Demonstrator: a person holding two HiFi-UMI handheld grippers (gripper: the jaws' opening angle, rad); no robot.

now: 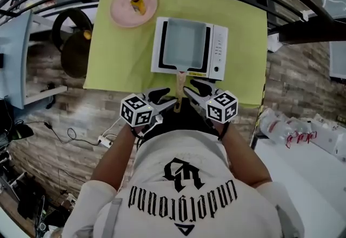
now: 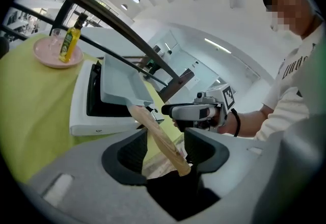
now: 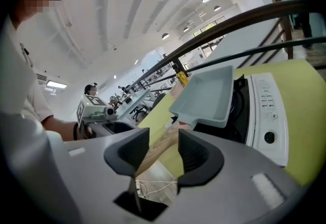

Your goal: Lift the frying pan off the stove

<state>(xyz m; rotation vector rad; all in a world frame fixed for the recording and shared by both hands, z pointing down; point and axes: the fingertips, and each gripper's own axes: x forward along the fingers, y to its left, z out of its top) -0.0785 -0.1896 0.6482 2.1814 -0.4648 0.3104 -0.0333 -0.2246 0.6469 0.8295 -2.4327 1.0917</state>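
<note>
Near the pan [image 1: 184, 42], a plate [image 1: 120, 17] holds a bottle [image 1: 137, 2].

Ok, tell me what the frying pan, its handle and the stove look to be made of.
The frying pan: probably coated metal, with a flat pale grey-blue matte finish and thin, even walls. Its handle: wood, apparently unvarnished, tan with visible grain streaks. The stove: the white casing seems to be smooth, slightly glossy plastic. The dark top around the pan looks like black glass, but I can't be sure.

The person wears a white short-sleeved T-shirt [image 1: 178, 177] with black gothic lettering. The left gripper [image 1: 165, 100] and right gripper [image 1: 193, 93] are grey, black-padded, each bearing a white cube [image 1: 136, 111] with black square markers.
</note>
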